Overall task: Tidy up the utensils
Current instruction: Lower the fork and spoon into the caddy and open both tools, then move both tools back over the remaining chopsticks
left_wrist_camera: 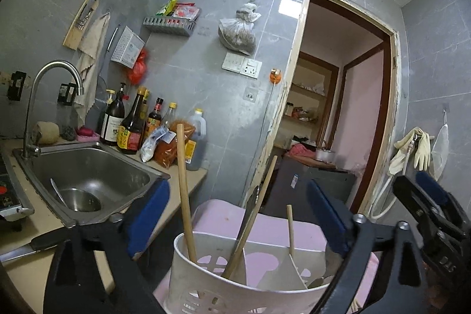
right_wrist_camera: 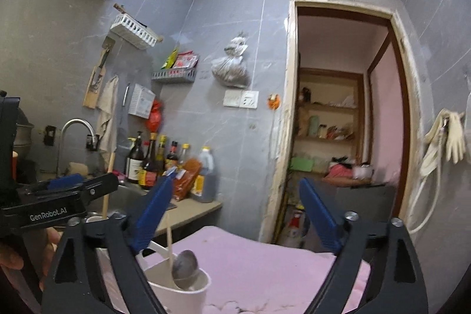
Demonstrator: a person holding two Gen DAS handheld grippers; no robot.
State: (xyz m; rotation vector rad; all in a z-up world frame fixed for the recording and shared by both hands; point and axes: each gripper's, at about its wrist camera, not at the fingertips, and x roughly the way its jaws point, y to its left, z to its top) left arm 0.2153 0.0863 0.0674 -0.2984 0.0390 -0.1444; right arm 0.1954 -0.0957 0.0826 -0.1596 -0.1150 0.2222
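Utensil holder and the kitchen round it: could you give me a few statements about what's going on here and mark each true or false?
1. The white utensil holder has wooden handles standing in it. True.
2. The left gripper is clamped on a handle. False: its jaws stand open, gripping nothing.
3. A metal spoon sits bowl-up in the holder. True.
4. The sink is full of plates. False: only a steel bowl shows.
5. The right gripper holds a bottle. False: it is open.

Steel sink (left_wrist_camera: 88, 167) with a curved faucet (left_wrist_camera: 53, 78) on the left, sauce bottles (left_wrist_camera: 132, 122) lined up just beside it. Rubber gloves (left_wrist_camera: 418, 149) hanging right of the open doorway (left_wrist_camera: 338, 108), plus a bag (left_wrist_camera: 238, 31) on the wall.
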